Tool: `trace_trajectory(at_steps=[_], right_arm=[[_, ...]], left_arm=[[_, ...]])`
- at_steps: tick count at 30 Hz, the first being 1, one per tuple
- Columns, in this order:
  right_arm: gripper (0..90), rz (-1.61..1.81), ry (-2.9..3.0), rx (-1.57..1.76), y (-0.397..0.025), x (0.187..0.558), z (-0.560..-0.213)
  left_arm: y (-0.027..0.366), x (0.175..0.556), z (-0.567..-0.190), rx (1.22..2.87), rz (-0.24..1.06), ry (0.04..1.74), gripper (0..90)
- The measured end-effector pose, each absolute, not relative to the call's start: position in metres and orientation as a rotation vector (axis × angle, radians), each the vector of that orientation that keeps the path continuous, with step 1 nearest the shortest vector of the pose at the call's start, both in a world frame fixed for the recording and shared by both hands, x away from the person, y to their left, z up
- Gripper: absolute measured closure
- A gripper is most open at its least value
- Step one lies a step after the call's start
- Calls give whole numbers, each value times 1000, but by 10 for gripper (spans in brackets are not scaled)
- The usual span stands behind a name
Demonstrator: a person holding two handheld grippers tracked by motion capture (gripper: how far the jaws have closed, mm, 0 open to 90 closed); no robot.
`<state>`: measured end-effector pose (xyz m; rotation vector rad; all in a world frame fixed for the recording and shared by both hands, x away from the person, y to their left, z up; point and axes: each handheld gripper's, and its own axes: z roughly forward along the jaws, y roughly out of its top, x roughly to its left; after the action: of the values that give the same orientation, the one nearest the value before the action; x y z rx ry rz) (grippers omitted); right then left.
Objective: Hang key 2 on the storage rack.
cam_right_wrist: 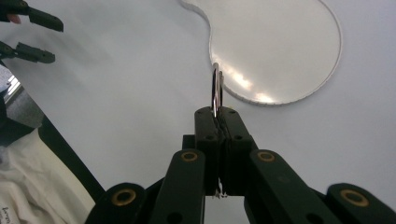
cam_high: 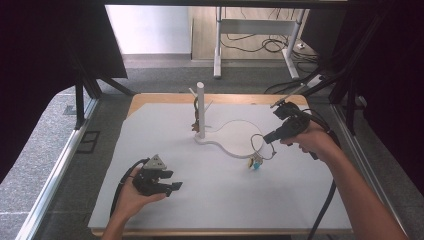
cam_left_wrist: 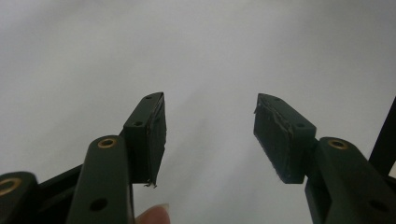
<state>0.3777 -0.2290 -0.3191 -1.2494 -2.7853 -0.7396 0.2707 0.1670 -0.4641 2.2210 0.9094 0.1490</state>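
Grey carpet [cam_high: 165,80], desk frame [cam_high: 255,30], black curtains [cam_high: 45,60]

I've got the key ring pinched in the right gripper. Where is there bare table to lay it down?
The key ring hangs from the right gripper. Bare white table lies in front of it, between the two forearms. Another free patch lies between the left gripper and the stand. It is crowded around the stand's clear base.

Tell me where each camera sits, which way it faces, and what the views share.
High view: above the person's side, facing forward and down on the table; both forearms and hands show.
Left gripper view: rides the left gripper, along open jaws at bare white surface; a fingertip shows.
Right gripper view: rides the right gripper, shut on a metal ring.
Shared: the ring and the stand's clear base also appear in the high view.
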Motion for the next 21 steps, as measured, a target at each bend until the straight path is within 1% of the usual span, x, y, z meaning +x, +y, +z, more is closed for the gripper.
trace_trajectory(at_steps=[21], right_arm=[[880, -772, -2775, -1267, -215, 403, -295]], left_arm=[[167, 270, -463, 2220, 143, 899, 442]])
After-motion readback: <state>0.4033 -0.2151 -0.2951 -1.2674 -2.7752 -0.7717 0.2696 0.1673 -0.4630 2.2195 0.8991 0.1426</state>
